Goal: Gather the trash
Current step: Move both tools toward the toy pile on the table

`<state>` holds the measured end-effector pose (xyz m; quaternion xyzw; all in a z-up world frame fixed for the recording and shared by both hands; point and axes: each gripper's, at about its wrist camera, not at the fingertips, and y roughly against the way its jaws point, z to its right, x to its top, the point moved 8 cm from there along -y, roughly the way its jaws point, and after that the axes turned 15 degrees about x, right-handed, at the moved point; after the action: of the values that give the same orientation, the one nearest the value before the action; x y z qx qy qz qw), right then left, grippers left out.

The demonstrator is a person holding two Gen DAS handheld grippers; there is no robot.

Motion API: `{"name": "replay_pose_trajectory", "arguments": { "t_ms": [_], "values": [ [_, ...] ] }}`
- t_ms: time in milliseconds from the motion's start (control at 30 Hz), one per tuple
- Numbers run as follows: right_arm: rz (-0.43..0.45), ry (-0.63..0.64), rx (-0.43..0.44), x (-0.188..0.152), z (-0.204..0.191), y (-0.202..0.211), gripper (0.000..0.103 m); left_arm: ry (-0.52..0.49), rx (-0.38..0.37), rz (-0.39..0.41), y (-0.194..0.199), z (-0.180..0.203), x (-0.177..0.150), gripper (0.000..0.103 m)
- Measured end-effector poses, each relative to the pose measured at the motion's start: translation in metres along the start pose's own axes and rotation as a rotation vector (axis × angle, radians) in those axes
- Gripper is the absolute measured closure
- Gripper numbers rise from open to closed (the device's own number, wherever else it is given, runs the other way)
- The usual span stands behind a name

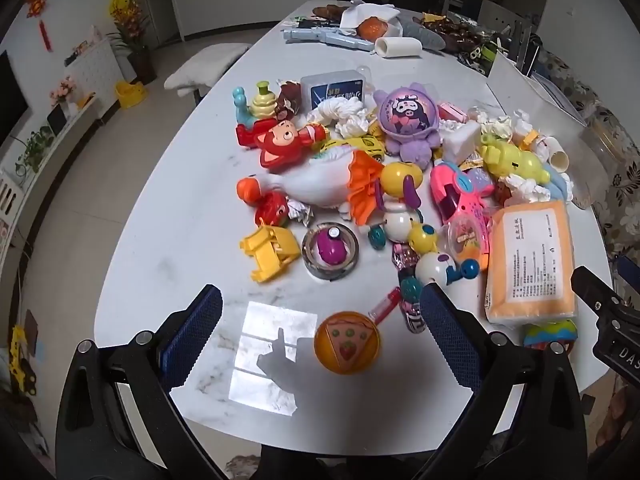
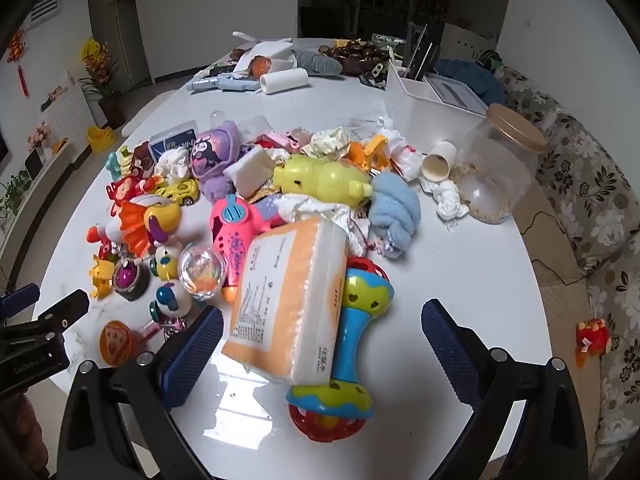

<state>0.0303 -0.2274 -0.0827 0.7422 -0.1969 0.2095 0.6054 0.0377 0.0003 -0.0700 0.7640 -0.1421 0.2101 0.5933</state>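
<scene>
white crumpled paper scraps (image 2: 326,210) lay mid-pile on the pale marble bench (image 2: 460,272), ahead of the right gripper (image 2: 322,346) beyond the orange tissue pack (image 2: 280,304), nearer it than the left gripper (image 1: 320,340), both fingers spread apart, empty.

The table (image 1: 192,184) has a glossy white top with faint grey veins like marble — it reflects the window light. The toys look like smooth, shiny hard plastic: the rattle (image 2: 344,344), the pink toy (image 2: 236,232), the orange capsule (image 1: 346,342). The purple doll (image 1: 408,124) is soft plush, and the blue cloth (image 2: 394,210) is fuzzy and matt. The tissue pack (image 2: 288,300) has a thin glossy plastic wrap. The crumpled paper (image 1: 352,118) is matt and wrinkled. The jar (image 2: 492,172) is clear, perhaps glass, with a matt wooden-looking lid. The left gripper (image 1: 320,336) and right gripper (image 2: 322,344) have black plastic frames — their pads (image 2: 192,356) are blue with rough texture.
</scene>
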Motion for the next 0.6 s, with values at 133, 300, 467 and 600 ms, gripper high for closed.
{"name": "replay_pose_trajectory", "arguments": {
  "t_ms": [133, 300, 467, 600],
  "values": [
    [0.004, -0.025, -0.002, -0.008, 0.016, 0.009, 0.005, 0.005, 0.004, -0.005, -0.002, 0.001, -0.001, 0.006],
    [-0.031, -0.093, -0.003, -0.027, 0.043, 0.008, 0.005, 0.003, 0.008, 0.001, 0.002, 0.001, -0.014, 0.006],
    [-0.048, -0.100, 0.019, -0.033, 0.042, 0.005, 0.005, 0.011, -0.031, 0.008, 0.007, 0.007, -0.019, 0.006],
    [-0.049, -0.067, 0.056, -0.027, 0.028, 0.001, 0.005, -0.002, -0.024, 0.027, 0.011, 0.011, -0.019, 0.006]
  ]
}}
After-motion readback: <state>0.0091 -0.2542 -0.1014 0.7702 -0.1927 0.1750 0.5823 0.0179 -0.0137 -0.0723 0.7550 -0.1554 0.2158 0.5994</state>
